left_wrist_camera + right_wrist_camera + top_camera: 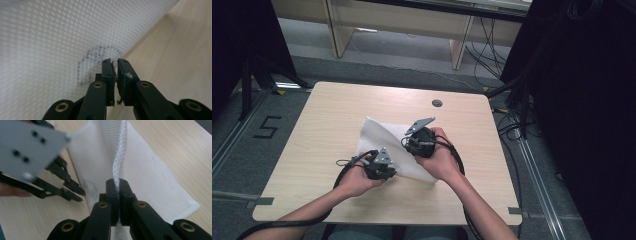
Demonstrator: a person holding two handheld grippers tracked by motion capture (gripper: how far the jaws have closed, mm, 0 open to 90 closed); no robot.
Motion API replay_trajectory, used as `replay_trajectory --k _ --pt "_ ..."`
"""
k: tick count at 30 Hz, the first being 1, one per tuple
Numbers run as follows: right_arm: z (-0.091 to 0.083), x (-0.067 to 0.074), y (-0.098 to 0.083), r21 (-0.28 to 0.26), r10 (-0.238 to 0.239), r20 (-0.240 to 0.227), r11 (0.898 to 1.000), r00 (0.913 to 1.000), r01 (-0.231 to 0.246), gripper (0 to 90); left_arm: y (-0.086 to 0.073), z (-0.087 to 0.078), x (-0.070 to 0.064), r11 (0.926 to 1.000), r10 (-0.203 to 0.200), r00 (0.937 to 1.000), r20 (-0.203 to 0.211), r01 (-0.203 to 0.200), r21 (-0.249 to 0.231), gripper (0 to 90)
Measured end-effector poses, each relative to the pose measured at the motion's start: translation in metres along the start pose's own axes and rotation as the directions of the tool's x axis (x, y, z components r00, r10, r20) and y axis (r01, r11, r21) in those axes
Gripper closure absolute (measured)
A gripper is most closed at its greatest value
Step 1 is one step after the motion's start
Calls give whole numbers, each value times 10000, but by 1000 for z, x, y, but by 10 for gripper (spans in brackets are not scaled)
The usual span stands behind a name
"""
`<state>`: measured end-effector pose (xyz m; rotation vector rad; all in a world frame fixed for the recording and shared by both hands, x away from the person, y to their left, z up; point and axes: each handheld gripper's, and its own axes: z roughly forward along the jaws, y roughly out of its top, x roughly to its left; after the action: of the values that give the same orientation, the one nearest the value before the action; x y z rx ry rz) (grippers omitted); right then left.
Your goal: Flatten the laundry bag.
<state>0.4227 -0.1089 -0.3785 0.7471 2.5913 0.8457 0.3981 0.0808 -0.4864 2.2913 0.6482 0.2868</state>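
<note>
White mesh cloth (382, 142) lay mid-table (322, 125), near edge lifted. Right gripper (117, 182) was clamped on a pinched fold of it, jaws fully closed. Left gripper (114, 62), at the cloth's left edge, had jaws slightly apart w/ nothing between them.

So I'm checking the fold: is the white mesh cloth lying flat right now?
No. The white mesh cloth is partly lifted: the right gripper pinches a raised ridge of it.
</note>
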Motion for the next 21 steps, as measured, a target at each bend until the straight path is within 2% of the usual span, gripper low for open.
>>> replay_trajectory --k 3,4,7,9,11,12,13,15,16,17,19,20,21 --pt "1 5 -2 -15 53 -160 10000 9999 -53 891 -8 -25 0 9994 -184 9996 -202 178 -282 802" --pt "2 5 -2 -27 -94 -153 10000 9998 94 891 -13 -35 2 9990 -263 9993 -252 254 -356 794" --pt "2 7 -3 10 -185 -218 9998 9996 185 890 -27 -54 5 9957 -665 9970 -393 638 -665 766" --pt "1 11 -4 111 -34 -301 9999 9995 37 891 -39 -66 9 9932 -962 9939 -547 922 -713 748" --pt "2 14 -5 3 -132 -341 9999 9993 132 891 -53 -76 14 9910 -1211 9894 -805 1159 -665 732" --pt "0 15 -5 108 -194 -410 9997 9990 199 891 -60 -80 16 9889 -1388 9872 -792 1338 -650 730" --pt "1 18 -6 47 -95 -405 9999 9991 97 890 -66 -84 18 9878 -1507 9839 -965 1461 -535 729" --pt "-1 19 -7 112 -318 -503 9994 9982 324 891 -76 -89 22 9833 -1797 9785 -1009 1756 -486 724" --pt "0 22 -8 94 -201 -558 9997 9982 206 890 -80 -92 26 9813 -1906 9753 -1113 1864 -471 720" --pt "-1 24 -9 101 -356 -575 9993 9977 362 890 -81 -95 28 9843 -1762 9770 -1203 1737 -315 712" --pt "-2 27 -10 154 -154 -687 9997 9975 165 890 -82 -95 33 9820 -1882 9723 -1389 1840 -421 696" --pt "-3 28 -11 133 -341 -626 9993 9975 350 889 -81 -95 34 9788 -2041 9688 -1409 1998 -442 691" --pt "-3 30 -11 103 -288 -685 9995 9972 295 889 -81 -94 36 9801 -1975 9686 -1510 1922 -489 685"
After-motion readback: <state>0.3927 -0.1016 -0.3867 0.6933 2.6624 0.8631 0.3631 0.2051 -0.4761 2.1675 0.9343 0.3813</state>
